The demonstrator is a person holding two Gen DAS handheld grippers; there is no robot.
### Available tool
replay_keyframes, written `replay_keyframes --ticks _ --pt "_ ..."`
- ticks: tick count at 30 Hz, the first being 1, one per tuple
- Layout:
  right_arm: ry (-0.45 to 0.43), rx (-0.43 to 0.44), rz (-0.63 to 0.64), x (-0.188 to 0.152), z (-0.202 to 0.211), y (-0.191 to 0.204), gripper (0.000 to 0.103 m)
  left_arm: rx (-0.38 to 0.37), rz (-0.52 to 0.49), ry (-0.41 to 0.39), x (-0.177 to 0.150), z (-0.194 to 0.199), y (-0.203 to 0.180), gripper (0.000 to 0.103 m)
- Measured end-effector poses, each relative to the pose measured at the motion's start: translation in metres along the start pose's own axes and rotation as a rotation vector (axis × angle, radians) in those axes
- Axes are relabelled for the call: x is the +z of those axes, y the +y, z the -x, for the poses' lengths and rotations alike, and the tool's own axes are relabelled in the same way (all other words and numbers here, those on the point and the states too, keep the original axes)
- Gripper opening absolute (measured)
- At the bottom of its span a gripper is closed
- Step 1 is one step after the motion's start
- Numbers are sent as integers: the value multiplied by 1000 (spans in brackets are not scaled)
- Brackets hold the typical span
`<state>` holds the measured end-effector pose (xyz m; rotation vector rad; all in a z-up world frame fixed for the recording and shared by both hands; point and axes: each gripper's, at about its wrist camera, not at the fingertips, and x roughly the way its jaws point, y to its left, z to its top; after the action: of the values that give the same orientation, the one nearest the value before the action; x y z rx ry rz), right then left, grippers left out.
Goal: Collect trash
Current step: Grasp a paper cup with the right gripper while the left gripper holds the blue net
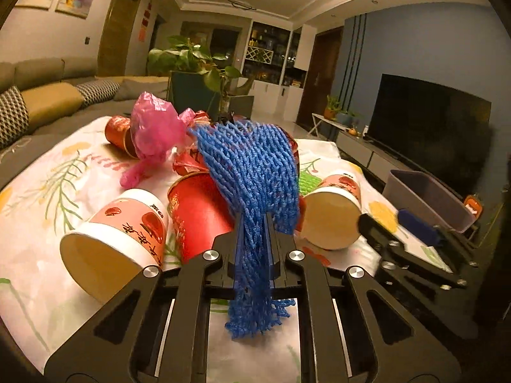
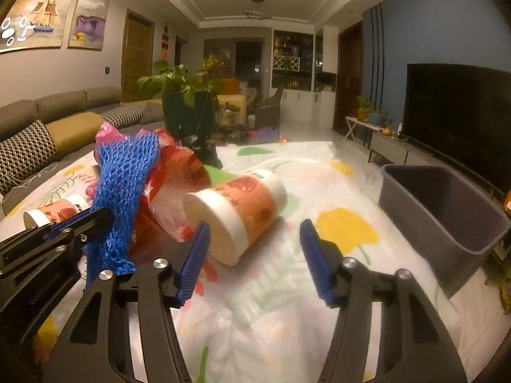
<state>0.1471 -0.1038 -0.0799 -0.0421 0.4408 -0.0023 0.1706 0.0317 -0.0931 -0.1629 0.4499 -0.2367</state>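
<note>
Now | left fingers (image 1: 254, 223) pinching blue net (image 1: 252, 166) (draped over) | right fingers (image 2: 254, 255) spread before cup (image 2: 236, 214)

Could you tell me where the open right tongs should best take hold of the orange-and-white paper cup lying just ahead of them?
Grip the paper cup across its open rim, coming straight from the front. It lies on its side with the mouth facing the right tongs, whose blue pads already stand wide on either side.

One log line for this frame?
left gripper: shut on blue net | right gripper: open, by cup | bin: empty
</note>
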Motion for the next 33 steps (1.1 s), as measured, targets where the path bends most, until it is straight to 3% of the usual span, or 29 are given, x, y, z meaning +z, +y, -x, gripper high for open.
replay_keyframes --ticks 4,11,15,24,33 --pt "18 -7 11 3 -9 5 48 -4 8 -30 3 11 1 9" --pt "63 -19 5 3 -18 4 16 -18 12 -120 9 43 -2 9" --pt "50 -29 -1 2 -11 -2 5 -14 16 -134 11 52 -2 9" --pt "-21 -33 -46 10 28 -32 4 -27 -19 -143 16 59 -14 9" --pt "-86 -47 -80 19 69 -71 4 -80 -67 -153 26 59 -55 9"
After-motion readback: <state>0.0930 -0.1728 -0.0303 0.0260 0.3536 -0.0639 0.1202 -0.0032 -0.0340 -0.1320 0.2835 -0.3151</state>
